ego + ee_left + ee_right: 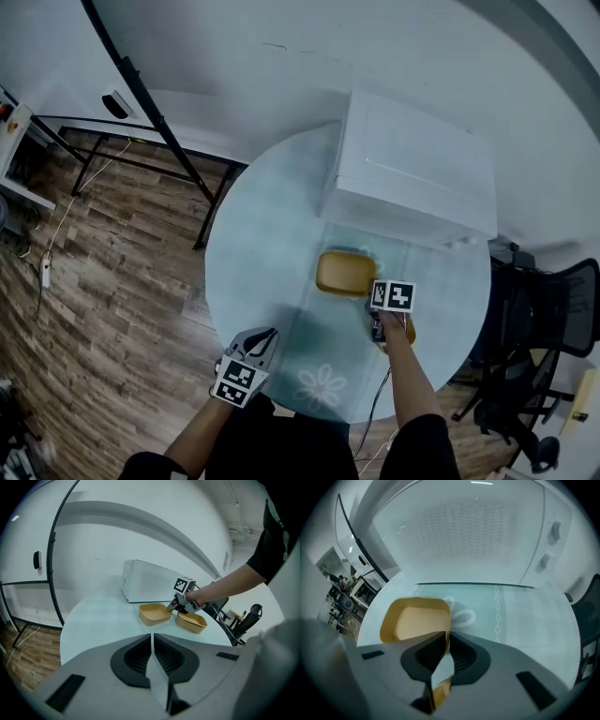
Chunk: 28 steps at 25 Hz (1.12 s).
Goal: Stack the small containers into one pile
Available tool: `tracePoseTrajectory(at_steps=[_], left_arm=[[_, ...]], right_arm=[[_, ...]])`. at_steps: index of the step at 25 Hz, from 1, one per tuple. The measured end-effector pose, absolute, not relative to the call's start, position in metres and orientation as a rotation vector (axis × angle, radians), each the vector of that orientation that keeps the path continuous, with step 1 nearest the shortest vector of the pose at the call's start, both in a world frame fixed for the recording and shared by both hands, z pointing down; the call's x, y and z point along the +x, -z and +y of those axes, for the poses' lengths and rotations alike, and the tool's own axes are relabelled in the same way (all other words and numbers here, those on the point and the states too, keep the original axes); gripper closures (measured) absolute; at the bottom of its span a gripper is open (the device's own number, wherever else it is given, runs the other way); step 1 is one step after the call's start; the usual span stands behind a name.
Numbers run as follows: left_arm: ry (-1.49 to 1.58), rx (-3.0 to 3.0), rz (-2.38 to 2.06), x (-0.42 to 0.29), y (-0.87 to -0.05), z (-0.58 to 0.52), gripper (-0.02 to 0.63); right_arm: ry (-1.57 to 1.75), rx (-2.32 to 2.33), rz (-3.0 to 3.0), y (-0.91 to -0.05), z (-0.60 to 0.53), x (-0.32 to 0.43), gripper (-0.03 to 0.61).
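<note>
- Each tool carries a cube with black-and-white square markers: the left cube (237,382) faces up at the desk's 7 o'clock edge, and the right cube (393,295) sits just at 4 o'clock of the desk's middle.
- The left tongs (152,636) are pressed together with nothing between them. Their ribbed black pads meet in a thin line, and they hover over the near rim of the desk (262,253).
- The desk is round, with a pale glassy top bearing a white flower print (322,384) at 6 o'clock.
- The right tongs (446,638) are clenched on the right-hand wall of an open container (415,623), one pad inside the wall and one outside.
- That container is mustard yellow, smooth, shallow and rectangular with rounded corners. It rests near the middle of the desk.
- A second container (191,622) of the same colour and shape sits on the desk just at 4 o'clock of the first, under the person's right hand (201,596). The two are not stacked.
- A white microwave (412,164) stands at 1 o'clock on the desk. Its door has a finely perforated window, and two round knobs (548,545) sit on its right side.
- Wood-plank floor (112,281) lies at 9 o'clock, and a black office chair (544,319) at 3 o'clock.
</note>
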<state>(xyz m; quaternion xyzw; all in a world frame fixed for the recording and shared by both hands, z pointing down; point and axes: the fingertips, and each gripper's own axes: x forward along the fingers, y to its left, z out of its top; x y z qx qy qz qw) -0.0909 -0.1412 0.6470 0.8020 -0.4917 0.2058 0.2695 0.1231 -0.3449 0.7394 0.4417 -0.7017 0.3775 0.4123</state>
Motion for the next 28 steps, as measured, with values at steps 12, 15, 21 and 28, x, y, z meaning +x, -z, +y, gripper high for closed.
tracePoseTrajectory(at_steps=[12, 15, 21, 28], left_arm=[[-0.527, 2.209, -1.266, -0.093, -0.652, -0.15, 0.586], [-0.523, 2.241, -1.224, -0.085, -0.651, -0.154, 0.586], [-0.532, 2.345, -1.1, -0.064, -0.645, -0.164, 0.586], [-0.565, 2.441, -0.962, -0.036, -0.64, -0.168, 0.586]], right_arm=[[-1.102, 1.322, -1.816, -0.696, -0.345, 0.141, 0.546], [-1.168, 1.417, -1.824, -0.68, -0.34, 0.155, 0.546], [-1.304, 1.661, -1.798, -0.642, -0.315, 0.2, 0.546], [-1.497, 1.929, -1.695, -0.627, -0.26, 0.25, 0.546]])
